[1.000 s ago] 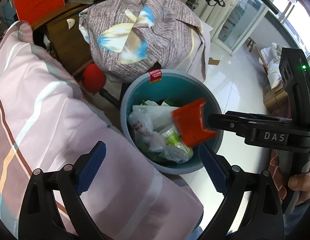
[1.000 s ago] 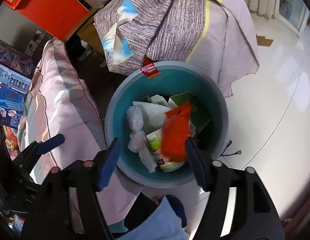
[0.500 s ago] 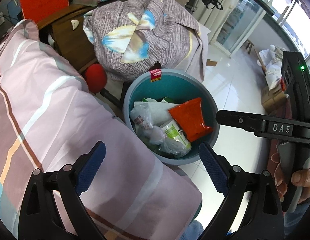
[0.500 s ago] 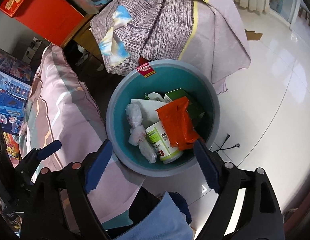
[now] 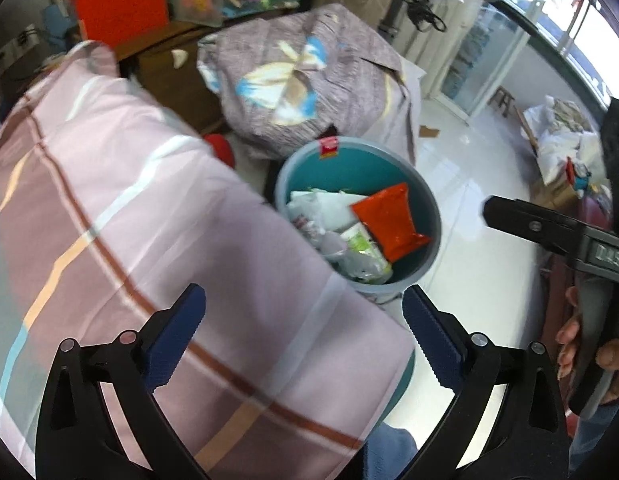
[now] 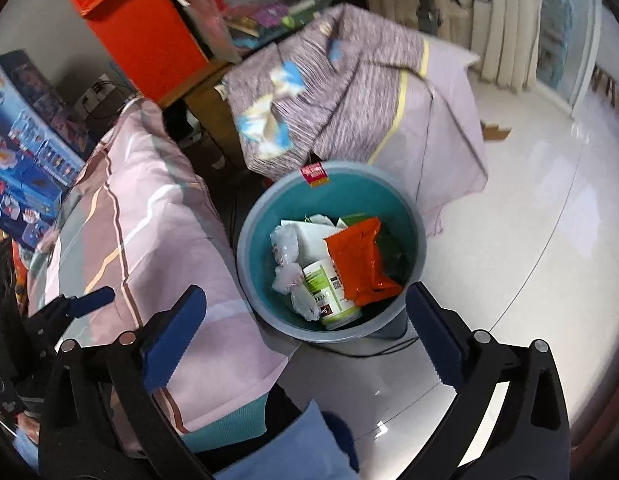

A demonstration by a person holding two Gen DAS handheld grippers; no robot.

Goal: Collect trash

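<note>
Since a second ago the orange wrapper [image 6: 359,260] has left the right gripper [image 6: 305,336] and dropped into the bin [image 6: 253,240]; both cameras now see the bin smaller and farther below, and the right gripper's arm reaches less far across the left wrist view.

Right gripper: jaws spread wide and opening, nothing between the pads. In its own view they straddle the near rim of the bin from above, clear of it. Left gripper [image 5: 305,332]: jaws spread, empty, over the near edge of the pink striped bedding [image 5: 149,220].

Open room: glossy white floor [image 6: 529,240] lies bare to the right of the bin and runs far. On the left the bedding's edge overhangs the bin's near-left rim. Beyond the bin, a grey patterned cloth [image 6: 341,92] draped over a bulky shape comes down to the far rim, beside a red label [image 6: 315,174] stuck there.

Orange wrapper: lies inside the bin toward its right wall, on top of the other trash, below and beyond the right jaws, touching neither. Flat, crinkled, glossy orange-red pouch, one end flared. It overlaps a white bottle with a green label [image 6: 329,292]; crumpled clear plastic [image 6: 285,256] and white paper sit to its left. Bin interior teal, rim grey-blue.

A hand [image 5: 581,344] grips the right tool's handle at the left view's right edge.
</note>
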